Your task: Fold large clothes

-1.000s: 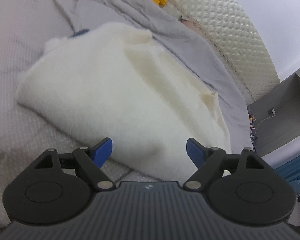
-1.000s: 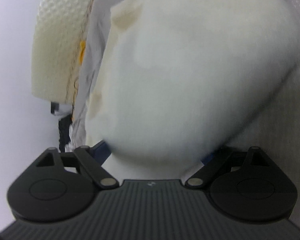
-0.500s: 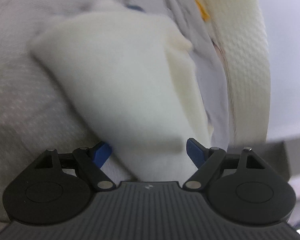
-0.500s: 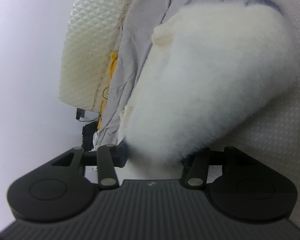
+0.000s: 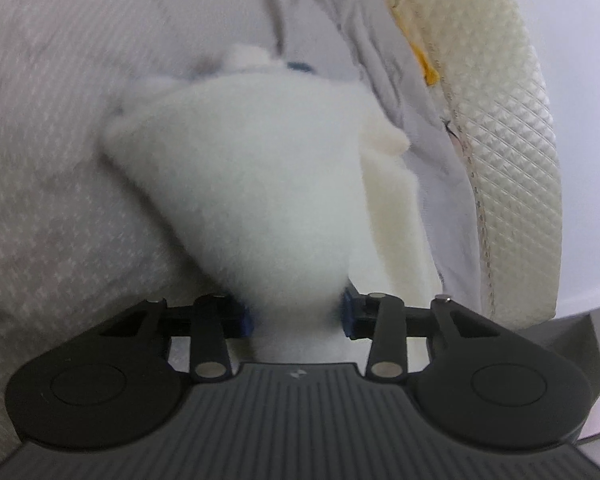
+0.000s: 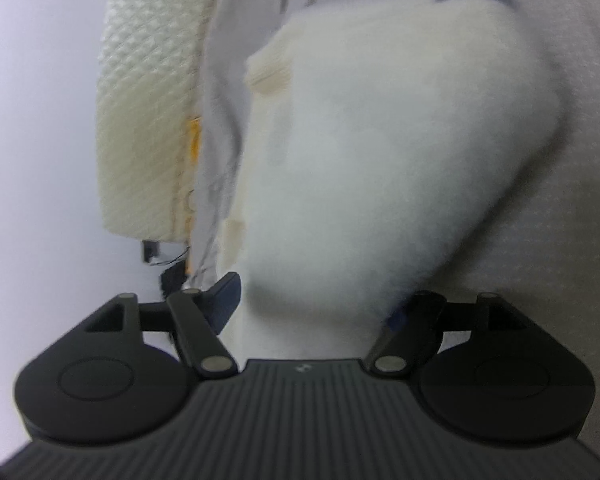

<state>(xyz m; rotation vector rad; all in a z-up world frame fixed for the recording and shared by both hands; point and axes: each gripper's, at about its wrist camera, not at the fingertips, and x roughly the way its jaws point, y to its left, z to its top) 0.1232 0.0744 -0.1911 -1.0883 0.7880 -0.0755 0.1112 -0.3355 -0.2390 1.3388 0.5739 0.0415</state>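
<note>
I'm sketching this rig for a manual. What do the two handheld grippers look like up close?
Both match: a dark grey ribbed body with a small pale logo, two black rounded plates with silver pivot pins, and black linkage bars. The left gripper has bright blue pads; the right gripper's look darker blue. No cables or sleeves show.

A fluffy white garment [image 5: 268, 200] is seen on a grey bedspread [image 5: 60, 160] woven with small pale flecks. A cream headboard [image 5: 512, 152] quilted in a diamond pattern is edged by an orange-yellow strip [image 5: 424, 60]. Blue pads [image 5: 246, 318] are carried on black gripper arms.
</note>
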